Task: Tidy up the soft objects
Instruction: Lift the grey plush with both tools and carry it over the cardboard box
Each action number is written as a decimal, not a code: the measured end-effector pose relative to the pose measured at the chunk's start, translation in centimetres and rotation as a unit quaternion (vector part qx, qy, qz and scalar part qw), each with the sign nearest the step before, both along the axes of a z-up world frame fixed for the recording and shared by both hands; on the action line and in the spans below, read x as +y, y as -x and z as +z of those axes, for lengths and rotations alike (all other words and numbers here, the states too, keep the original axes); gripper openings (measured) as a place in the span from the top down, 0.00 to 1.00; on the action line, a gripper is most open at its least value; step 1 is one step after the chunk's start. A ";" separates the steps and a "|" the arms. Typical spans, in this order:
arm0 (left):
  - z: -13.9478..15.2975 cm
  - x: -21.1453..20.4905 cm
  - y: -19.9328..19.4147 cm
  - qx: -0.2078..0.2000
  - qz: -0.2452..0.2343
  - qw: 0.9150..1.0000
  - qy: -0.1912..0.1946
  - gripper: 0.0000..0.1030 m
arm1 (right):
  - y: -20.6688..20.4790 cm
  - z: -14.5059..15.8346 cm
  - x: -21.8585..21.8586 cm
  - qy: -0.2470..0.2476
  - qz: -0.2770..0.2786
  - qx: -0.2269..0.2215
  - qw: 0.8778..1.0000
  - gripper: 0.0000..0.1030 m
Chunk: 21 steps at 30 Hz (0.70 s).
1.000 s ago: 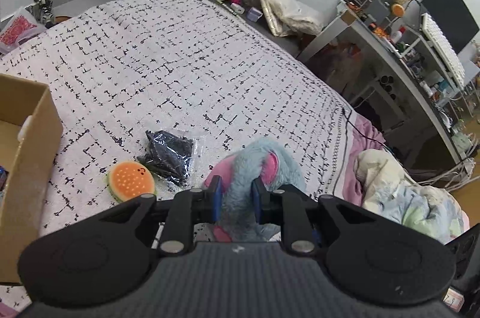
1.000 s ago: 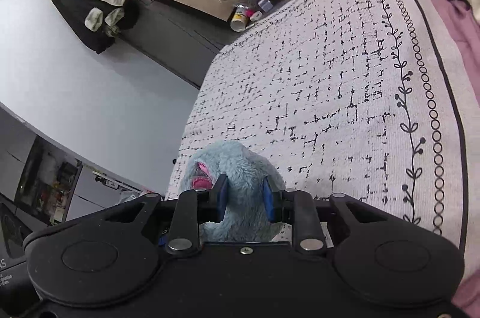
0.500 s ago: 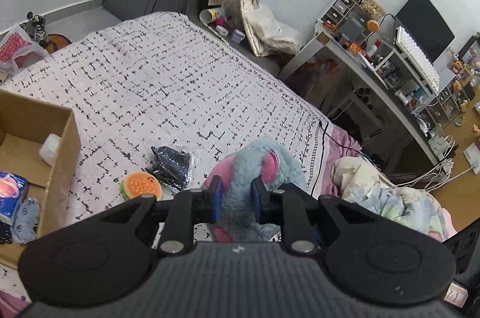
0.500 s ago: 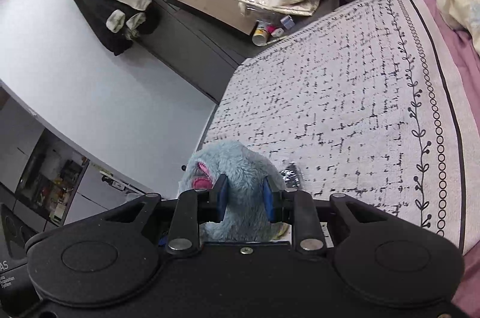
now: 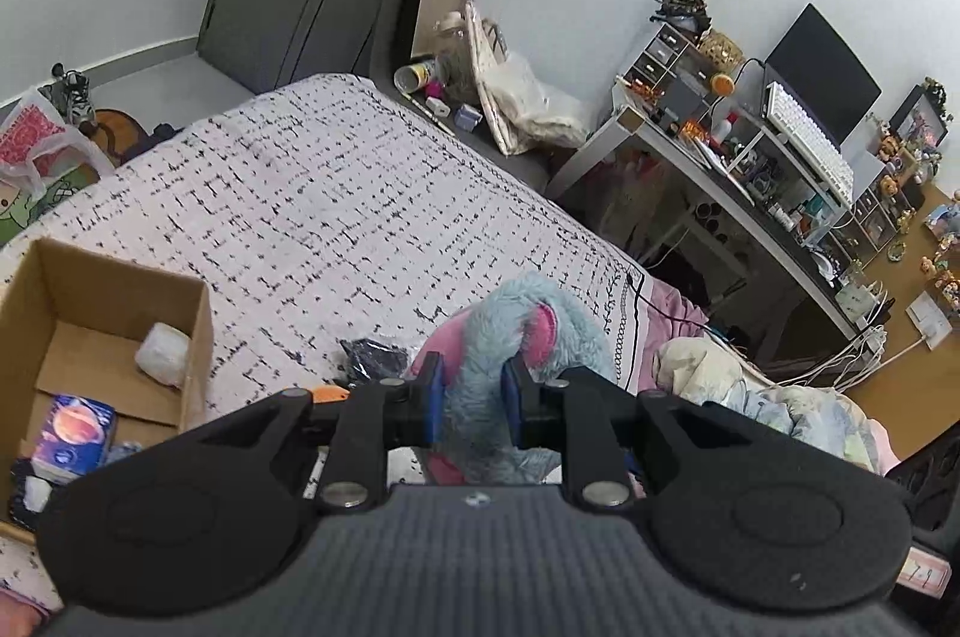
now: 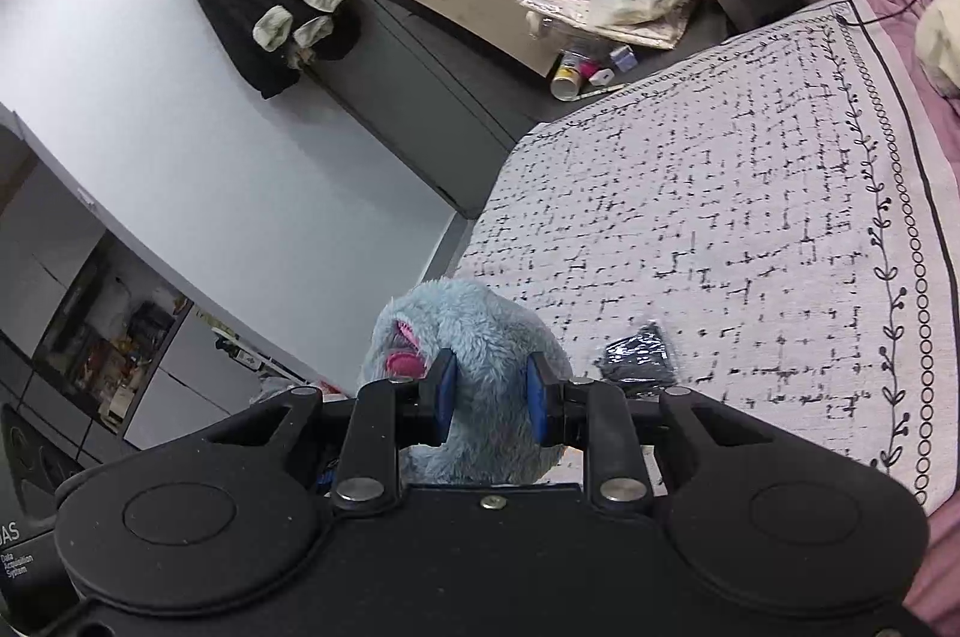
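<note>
In the left wrist view, the blue plush toy (image 5: 510, 337) is pinched by the left gripper (image 5: 471, 394) above the bed (image 5: 336, 193), near a cardboard box (image 5: 198, 325). In the right wrist view, the same toy (image 6: 480, 337) is squeezed by the right gripper (image 6: 489, 400).

Box (image 5: 198, 331) left of pouch (image 5: 375, 358), seemingly.

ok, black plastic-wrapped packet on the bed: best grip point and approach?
Pinch the black packet across its narrow width from above, since it lies flat on the patterned bedspread. The loose wrap may slip, so bite the dark contents rather than the clear edge.
</note>
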<state>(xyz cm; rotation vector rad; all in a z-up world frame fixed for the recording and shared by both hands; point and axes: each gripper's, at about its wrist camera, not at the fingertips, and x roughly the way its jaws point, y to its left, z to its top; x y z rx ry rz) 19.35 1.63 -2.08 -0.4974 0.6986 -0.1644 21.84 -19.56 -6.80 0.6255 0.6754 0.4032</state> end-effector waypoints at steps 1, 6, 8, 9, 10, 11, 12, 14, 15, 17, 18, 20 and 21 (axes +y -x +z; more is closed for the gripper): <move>0.0 0.4 0.1 -0.001 0.000 1.000 0.001 0.81 | 0.1 0.1 0.4 0.001 0.001 -0.001 1.000 0.77; 0.0 2.4 0.8 -0.007 0.003 1.000 0.005 0.81 | 0.6 0.3 2.4 0.008 0.006 -0.005 1.000 0.77; -0.1 3.3 1.0 -0.009 0.005 1.000 0.007 0.81 | 0.8 0.4 3.2 0.011 0.008 -0.007 1.000 0.77; -0.1 3.7 1.1 -0.010 0.006 1.000 0.008 0.81 | 0.9 0.5 3.6 0.013 0.009 -0.007 1.000 0.77; -0.1 4.2 1.3 -0.012 0.007 1.000 0.010 0.81 | 1.0 0.6 4.1 0.015 0.010 -0.008 1.000 0.77; -0.2 4.7 1.3 -0.013 0.008 1.000 0.012 0.81 | 1.0 0.6 4.6 0.016 0.012 -0.009 1.000 0.77; -0.3 5.1 1.4 -0.014 0.010 1.000 0.014 0.81 | 1.0 0.7 5.0 0.018 0.013 -0.009 1.000 0.77; -0.4 5.9 1.6 -0.017 0.012 1.000 0.017 0.81 | 1.1 0.7 5.9 0.023 0.018 -0.012 1.000 0.77; -0.5 6.3 1.6 -0.019 0.013 1.000 0.018 0.81 | 1.1 0.7 6.2 0.025 0.019 -0.013 0.999 0.77; -0.8 7.2 1.8 -0.020 0.018 0.999 0.022 0.81 | 1.1 0.7 7.2 0.030 0.023 -0.012 0.999 0.77; -1.0 7.6 1.8 -0.019 0.019 0.999 0.024 0.81 | 1.1 0.6 7.6 0.033 0.024 -0.011 0.999 0.77; -1.4 8.6 1.9 -0.020 0.022 0.999 0.024 0.81 | 1.2 0.5 8.6 0.037 0.029 -0.012 0.999 0.77; -1.5 9.0 1.9 -0.020 0.022 0.999 0.022 0.81 | 1.2 0.3 9.1 0.039 0.031 -0.011 0.999 0.77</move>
